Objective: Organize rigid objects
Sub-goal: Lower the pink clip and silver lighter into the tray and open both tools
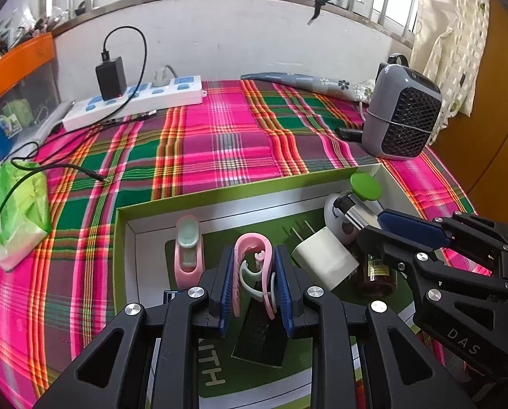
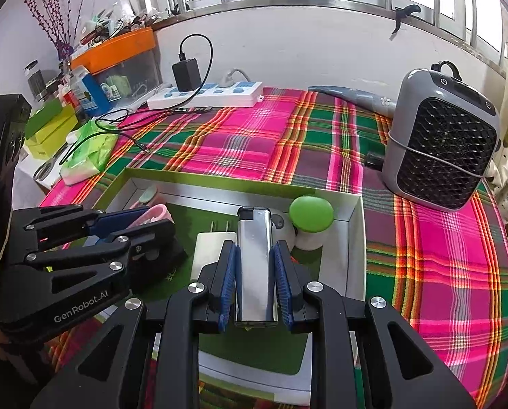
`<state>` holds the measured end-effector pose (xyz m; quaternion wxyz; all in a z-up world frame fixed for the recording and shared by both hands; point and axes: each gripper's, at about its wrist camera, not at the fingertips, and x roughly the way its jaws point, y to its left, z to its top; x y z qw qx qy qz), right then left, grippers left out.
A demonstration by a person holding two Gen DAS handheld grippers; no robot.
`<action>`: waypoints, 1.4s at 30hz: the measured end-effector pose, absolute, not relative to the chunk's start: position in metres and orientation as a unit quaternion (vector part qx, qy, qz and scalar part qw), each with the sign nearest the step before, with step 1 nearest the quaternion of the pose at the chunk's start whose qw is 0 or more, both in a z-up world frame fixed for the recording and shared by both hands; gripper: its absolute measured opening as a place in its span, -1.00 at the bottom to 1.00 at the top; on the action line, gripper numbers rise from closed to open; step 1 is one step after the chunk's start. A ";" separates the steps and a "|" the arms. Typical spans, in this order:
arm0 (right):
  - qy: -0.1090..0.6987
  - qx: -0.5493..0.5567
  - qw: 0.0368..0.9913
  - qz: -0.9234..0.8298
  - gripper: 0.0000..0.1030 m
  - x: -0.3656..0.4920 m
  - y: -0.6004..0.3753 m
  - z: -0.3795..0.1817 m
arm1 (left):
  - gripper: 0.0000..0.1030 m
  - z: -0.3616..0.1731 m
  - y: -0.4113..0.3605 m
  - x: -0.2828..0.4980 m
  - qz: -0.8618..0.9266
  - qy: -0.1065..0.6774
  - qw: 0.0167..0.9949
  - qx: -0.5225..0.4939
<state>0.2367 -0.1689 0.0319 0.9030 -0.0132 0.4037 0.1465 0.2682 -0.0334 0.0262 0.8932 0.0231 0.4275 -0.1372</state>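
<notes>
With the left gripper (image 1: 254, 286) clamped on the pink clip (image 1: 254, 269) and the right gripper (image 2: 255, 283) clamped on the lighter (image 2: 255, 259), both hovering over the crowded box (image 2: 354, 235) below them, either item risked slipping or knocking the white charger (image 2: 210, 252) just ahead.

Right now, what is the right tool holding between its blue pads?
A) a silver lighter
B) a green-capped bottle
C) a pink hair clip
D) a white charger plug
A: in the right wrist view the right tool is shut on the silver lighter, its blue pads pressing both sides; the pink hair clip sits in the left tool instead.
</notes>
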 end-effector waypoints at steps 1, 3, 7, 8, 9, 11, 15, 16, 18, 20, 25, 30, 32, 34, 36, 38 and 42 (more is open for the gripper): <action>0.404 -0.012 0.903 0.147 -0.52 0.237 -0.169 0.032 | -0.57 0.026 -0.034 0.268 -0.138 0.428 0.893 0.023; 0.404 -0.011 0.903 0.147 -0.52 0.237 -0.170 0.032 | -0.57 0.026 -0.033 0.269 -0.138 0.428 0.893 0.022; 0.404 -0.011 0.903 0.147 -0.52 0.237 -0.170 0.032 | -0.56 0.026 -0.033 0.269 -0.137 0.429 0.893 0.022; 0.404 -0.011 0.903 0.147 -0.52 0.237 -0.170 0.032 | -0.56 0.026 -0.033 0.269 -0.137 0.429 0.892 0.022; 0.404 -0.010 0.903 0.147 -0.52 0.237 -0.170 0.032 | -0.54 0.026 -0.033 0.269 -0.137 0.429 0.892 0.023; 0.405 -0.010 0.903 0.146 -0.52 0.237 -0.169 0.032 | -0.54 0.025 -0.033 0.268 -0.137 0.429 0.892 0.023; 0.405 -0.010 0.903 0.147 -0.52 0.237 -0.169 0.032 | -0.45 0.024 -0.032 0.268 -0.137 0.430 0.892 0.020; 0.404 -0.010 0.903 0.147 -0.52 0.237 -0.169 0.032 | -0.42 0.024 -0.032 0.268 -0.137 0.429 0.893 0.020; 0.404 -0.007 0.903 0.148 -0.52 0.237 -0.169 0.032 | -0.41 0.024 -0.031 0.268 -0.135 0.429 0.893 0.018; 0.403 -0.007 0.903 0.147 -0.52 0.236 -0.169 0.032 | -0.41 0.025 -0.031 0.267 -0.134 0.429 0.893 0.018; 0.402 -0.004 0.904 0.147 -0.52 0.236 -0.169 0.033 | -0.40 0.027 -0.030 0.264 -0.128 0.428 0.894 0.020; 0.397 -0.003 0.906 0.146 -0.40 0.234 -0.170 0.036 | -0.38 0.030 -0.030 0.258 -0.126 0.426 0.896 0.020; 0.396 -0.005 0.907 0.145 -0.40 0.233 -0.169 0.037 | -0.36 0.032 -0.031 0.256 -0.124 0.425 0.896 0.022; 0.396 -0.005 0.907 0.145 -0.39 0.231 -0.168 0.037 | -0.35 0.033 -0.030 0.254 -0.121 0.425 0.897 0.022; 0.395 -0.004 0.907 0.143 -0.39 0.229 -0.168 0.037 | -0.34 0.034 -0.029 0.251 -0.119 0.424 0.898 0.020; 0.394 -0.002 0.908 0.141 -0.39 0.226 -0.168 0.039 | -0.33 0.036 -0.029 0.247 -0.118 0.423 0.898 0.021; 0.389 0.002 0.910 0.142 -0.38 0.217 -0.167 0.043 | -0.33 0.040 -0.030 0.237 -0.116 0.419 0.901 0.022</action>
